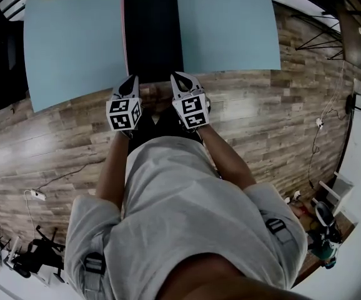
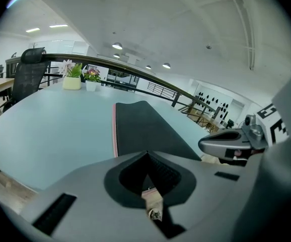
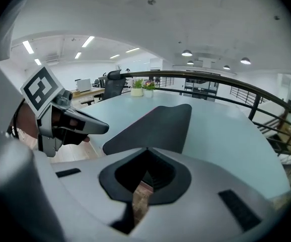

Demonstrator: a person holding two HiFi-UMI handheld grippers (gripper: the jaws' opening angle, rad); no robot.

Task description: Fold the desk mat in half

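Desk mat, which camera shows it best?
The head view: it looks down on the black desk mat, showing almost its whole outline on the light blue table. Both gripper views show the mat low and foreshortened, with its near end hidden.

I count two grippers in my hands, the left gripper [image 1: 132, 80] and the right gripper [image 1: 179, 78], with two marker cubes [image 1: 124, 113] [image 1: 193, 110], one apiece. One desk mat [image 1: 150, 33] lies at twelve o'clock on one table [image 1: 230, 24]. One chair [image 2: 28, 77] stands at ten o'clock. Toward eleven o'clock are two potted plants [image 2: 72, 77] [image 2: 91, 79], I think; they are small and far off.
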